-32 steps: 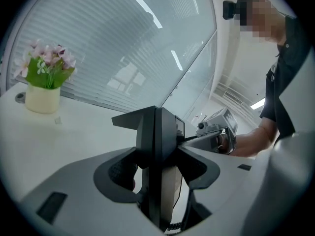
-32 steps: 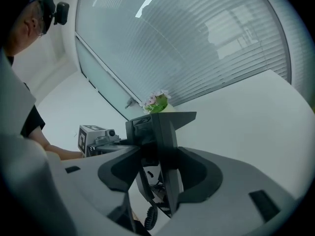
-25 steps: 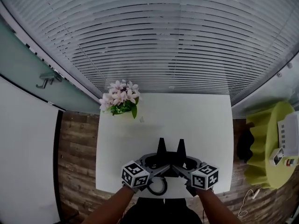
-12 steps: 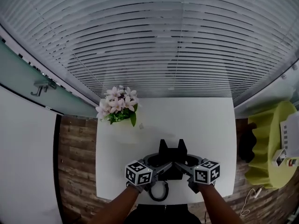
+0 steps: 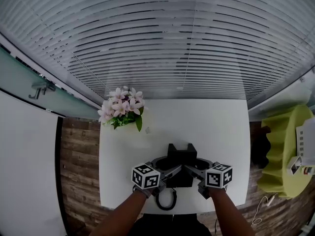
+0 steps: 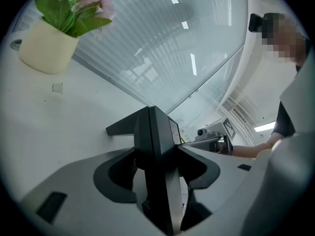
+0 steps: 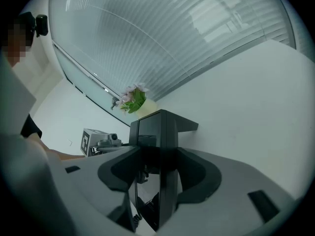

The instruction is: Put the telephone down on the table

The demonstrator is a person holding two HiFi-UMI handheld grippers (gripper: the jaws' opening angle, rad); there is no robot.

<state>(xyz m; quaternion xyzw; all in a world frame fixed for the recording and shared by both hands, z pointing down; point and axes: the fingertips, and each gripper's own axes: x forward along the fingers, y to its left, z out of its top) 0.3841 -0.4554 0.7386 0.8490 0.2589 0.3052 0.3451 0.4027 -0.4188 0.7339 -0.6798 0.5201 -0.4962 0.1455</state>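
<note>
Both grippers are clenched on the black telephone, left gripper and right gripper on opposite sides, low at the near-middle of the white table. Can't tell if it touches. Head view shows the cord looping at the near edge. Only the left gripper view shows the flowers' cream pot. The only markings I can make out are square markers on the cubes.

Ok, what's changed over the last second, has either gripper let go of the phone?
No. The left gripper and right gripper, still clamped on the telephone, have lowered it toward the table, and it has tipped: its top now shows as one block, not two prongs. Contact is unclear. The cord still dangles at the near edge; the flower pot stayed put.
</note>
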